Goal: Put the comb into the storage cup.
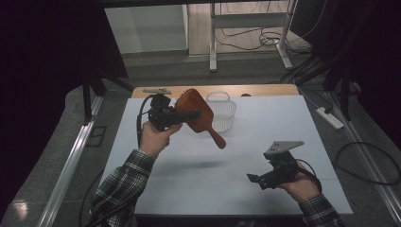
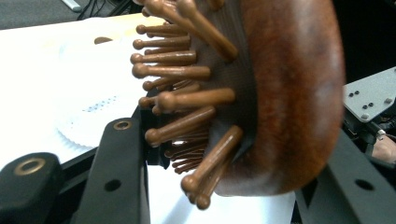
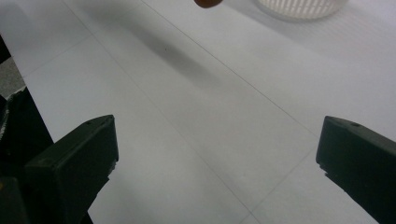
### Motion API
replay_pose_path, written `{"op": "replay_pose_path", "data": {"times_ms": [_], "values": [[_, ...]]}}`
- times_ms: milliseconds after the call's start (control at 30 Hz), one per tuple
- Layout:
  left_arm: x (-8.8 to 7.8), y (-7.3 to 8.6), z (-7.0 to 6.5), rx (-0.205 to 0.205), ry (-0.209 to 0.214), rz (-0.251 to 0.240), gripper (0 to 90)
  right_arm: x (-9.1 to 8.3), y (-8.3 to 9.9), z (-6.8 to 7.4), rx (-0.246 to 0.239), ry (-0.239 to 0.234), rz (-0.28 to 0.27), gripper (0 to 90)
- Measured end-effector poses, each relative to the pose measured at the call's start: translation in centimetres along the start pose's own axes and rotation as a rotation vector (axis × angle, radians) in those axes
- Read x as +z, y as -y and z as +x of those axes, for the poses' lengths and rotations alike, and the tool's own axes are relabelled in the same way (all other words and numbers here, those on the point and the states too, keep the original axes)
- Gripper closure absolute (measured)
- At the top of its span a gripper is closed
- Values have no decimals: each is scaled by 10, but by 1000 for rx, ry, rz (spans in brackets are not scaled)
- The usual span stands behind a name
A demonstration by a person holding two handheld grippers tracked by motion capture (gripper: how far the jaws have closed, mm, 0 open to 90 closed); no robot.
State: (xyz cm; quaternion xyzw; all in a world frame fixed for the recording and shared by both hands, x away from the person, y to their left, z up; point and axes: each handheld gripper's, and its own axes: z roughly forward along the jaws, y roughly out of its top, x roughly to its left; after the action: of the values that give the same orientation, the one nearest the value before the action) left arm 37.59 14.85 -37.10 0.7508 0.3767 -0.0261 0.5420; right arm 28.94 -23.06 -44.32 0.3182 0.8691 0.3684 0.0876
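Right gripper (image 1: 255, 179) nearest, jaws wide apart, empty, low over white table (image 1: 265, 127). Left gripper (image 1: 182, 116) clamps wooden hairbrush (image 1: 198, 113) head, raised just before white basket (image 1: 222, 111). Beyond table: grey floor, metal frame legs, cables.

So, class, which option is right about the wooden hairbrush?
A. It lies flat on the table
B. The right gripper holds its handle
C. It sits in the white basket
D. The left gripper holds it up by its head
D: the left gripper clamps the hairbrush by its head, above the table.
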Motion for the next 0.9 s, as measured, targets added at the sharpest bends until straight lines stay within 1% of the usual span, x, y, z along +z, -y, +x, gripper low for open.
{"op": "replay_pose_path", "data": {"times_ms": [400,500,633,767,900], "values": [[-2,-11,3,3,-24,-11,537,-15,14,-6,49,38,-5,0],[-2,-13,5,0,-21,-17,537,-18,18,-7,58,46,-6,0],[-2,-15,7,-3,-30,-21,537,-22,23,-8,67,55,-4,0],[-3,-17,9,-10,-32,-26,537,-25,27,-9,78,64,9,0],[-4,-19,12,-16,-34,-28,537,-29,31,-10,88,74,5,0]]}}
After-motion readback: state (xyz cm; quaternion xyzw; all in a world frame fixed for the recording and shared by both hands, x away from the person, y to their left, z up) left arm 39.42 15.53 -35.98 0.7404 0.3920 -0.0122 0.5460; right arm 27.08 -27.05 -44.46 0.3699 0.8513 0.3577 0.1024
